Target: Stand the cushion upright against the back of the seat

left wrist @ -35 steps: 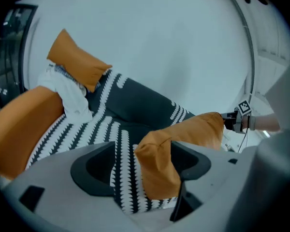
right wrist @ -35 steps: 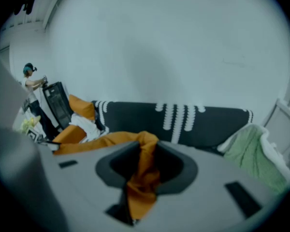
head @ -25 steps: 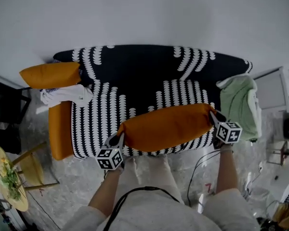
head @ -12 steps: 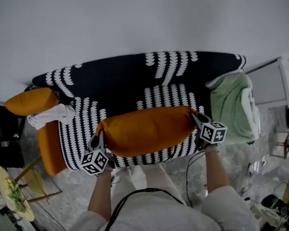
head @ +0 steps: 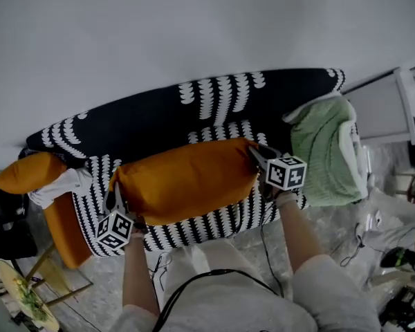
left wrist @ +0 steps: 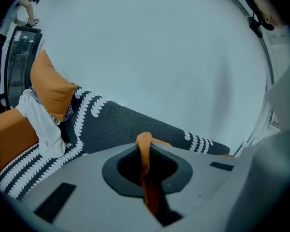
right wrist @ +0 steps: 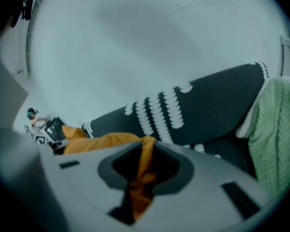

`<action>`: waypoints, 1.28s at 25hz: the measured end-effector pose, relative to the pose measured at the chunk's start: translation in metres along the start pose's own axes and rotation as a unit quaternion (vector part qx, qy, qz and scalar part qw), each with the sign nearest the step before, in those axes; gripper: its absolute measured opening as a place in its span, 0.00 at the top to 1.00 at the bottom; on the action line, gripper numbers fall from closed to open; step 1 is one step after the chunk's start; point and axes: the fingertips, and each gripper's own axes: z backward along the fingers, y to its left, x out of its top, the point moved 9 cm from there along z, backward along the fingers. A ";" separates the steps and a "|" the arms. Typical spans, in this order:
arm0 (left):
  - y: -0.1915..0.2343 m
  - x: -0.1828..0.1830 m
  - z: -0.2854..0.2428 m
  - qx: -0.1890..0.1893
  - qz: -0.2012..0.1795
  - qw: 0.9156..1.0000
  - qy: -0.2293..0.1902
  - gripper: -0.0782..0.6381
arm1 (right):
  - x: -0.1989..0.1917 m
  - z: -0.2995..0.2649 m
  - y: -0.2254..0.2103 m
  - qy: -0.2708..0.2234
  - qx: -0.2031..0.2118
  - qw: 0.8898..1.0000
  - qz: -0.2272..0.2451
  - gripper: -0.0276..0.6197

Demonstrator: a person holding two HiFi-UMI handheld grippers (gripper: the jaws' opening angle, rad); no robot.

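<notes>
A plain pale wall (head: 194, 19) stands above a mottled grey floor (head: 90, 308) with cables (head: 351, 249).

Head view: from above, looking steeply down on the whole sofa (head: 159, 120).
Both gripper views: low, close, facing the sofa back.
Shared: sofa back, wall (head: 194, 26).

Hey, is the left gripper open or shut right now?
Shut. The left gripper has its jaws closed on a pinch of orange fabric at one end of the cushion.
</notes>
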 end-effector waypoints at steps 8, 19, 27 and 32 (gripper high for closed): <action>-0.001 0.030 -0.036 0.010 -0.005 0.999 -0.034 0.84 | 0.040 -0.033 0.000 -0.031 0.020 0.999 -0.005 0.84; 0.003 0.062 -0.071 0.004 -0.015 0.998 -0.065 0.84 | 0.075 -0.060 0.006 -0.067 0.021 0.998 -0.005 0.84; 0.006 0.060 -0.090 0.014 -0.033 0.998 -0.053 0.84 | 0.072 -0.068 0.002 -0.066 -0.005 0.998 -0.005 0.84; 0.012 0.054 -0.091 0.017 -0.048 0.998 -0.048 0.84 | 0.072 -0.073 0.001 -0.083 -0.013 0.996 -0.009 0.80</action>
